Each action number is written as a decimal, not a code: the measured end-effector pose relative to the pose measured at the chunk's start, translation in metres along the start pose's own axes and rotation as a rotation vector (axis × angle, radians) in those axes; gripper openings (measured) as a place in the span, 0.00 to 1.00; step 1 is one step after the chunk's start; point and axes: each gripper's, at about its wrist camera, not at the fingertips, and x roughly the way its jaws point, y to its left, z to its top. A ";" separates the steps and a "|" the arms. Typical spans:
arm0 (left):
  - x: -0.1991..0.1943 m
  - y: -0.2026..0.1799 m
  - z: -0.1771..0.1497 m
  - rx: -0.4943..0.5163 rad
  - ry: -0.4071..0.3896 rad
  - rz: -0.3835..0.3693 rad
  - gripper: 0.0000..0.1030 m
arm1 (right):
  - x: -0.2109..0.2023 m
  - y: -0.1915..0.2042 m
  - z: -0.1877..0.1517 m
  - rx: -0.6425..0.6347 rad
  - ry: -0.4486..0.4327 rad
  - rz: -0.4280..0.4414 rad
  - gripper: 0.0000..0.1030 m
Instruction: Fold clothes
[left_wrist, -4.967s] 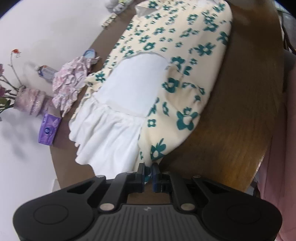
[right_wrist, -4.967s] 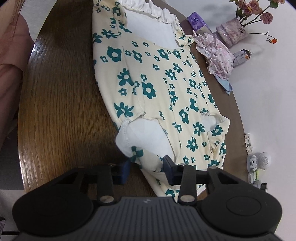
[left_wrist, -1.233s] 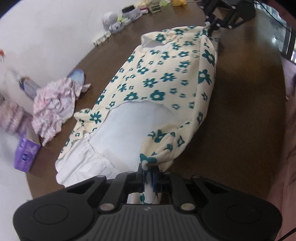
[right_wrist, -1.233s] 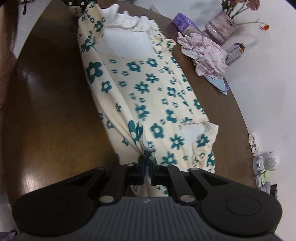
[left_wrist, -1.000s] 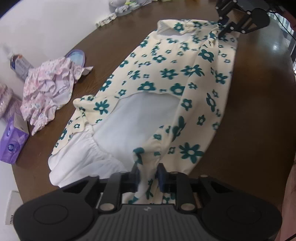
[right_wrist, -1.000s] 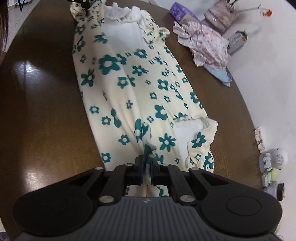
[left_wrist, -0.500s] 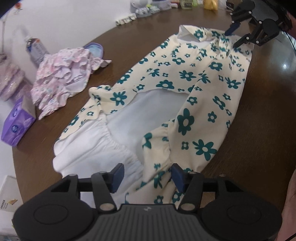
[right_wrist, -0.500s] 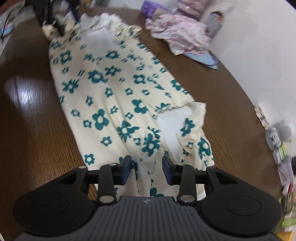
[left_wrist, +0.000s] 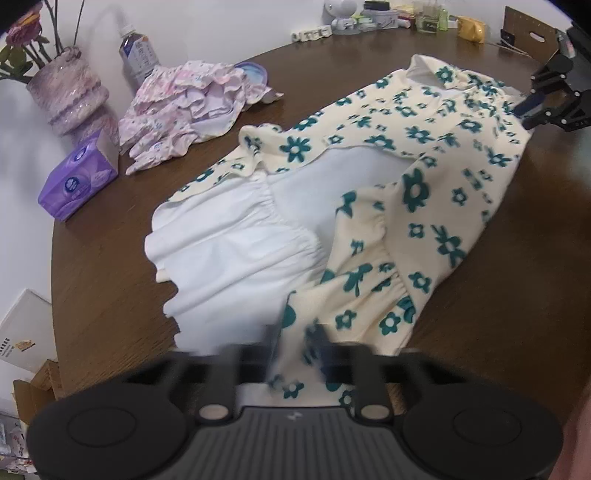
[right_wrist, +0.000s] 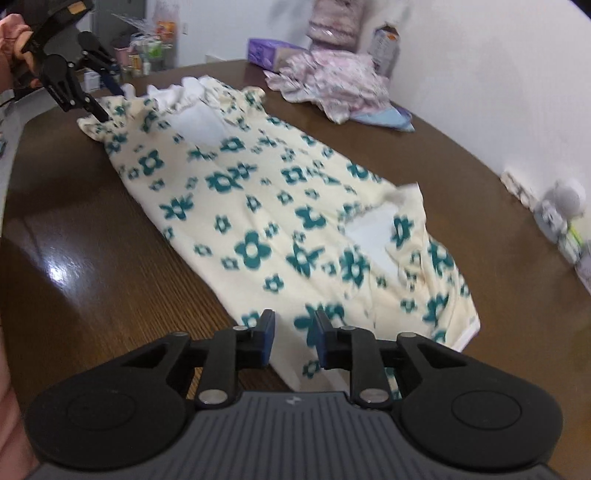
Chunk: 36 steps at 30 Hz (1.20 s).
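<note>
Left gripper (left_wrist: 295, 345) fingertips motion-blurred at lower centre of the left wrist view; jaw gap indistinct. Floral dress (right_wrist: 280, 221) print smeared at lower right of the right wrist view. Small items (right_wrist: 561, 225) at right edge unidentifiable, partly cropped.

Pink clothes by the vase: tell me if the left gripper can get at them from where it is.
Probably yes. The left gripper is open over the dress, and bare table lies between it and the pink clothes; nothing blocks the way.
</note>
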 end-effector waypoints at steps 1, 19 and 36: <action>0.002 0.001 0.000 0.000 -0.003 0.004 0.11 | 0.002 0.000 -0.003 0.011 0.004 -0.007 0.21; -0.046 -0.062 0.012 -0.144 -0.405 0.027 0.50 | -0.037 0.002 -0.023 0.241 -0.181 -0.113 0.25; 0.028 -0.083 0.021 -0.375 -0.363 -0.058 0.48 | -0.021 -0.005 -0.040 0.492 -0.295 -0.198 0.25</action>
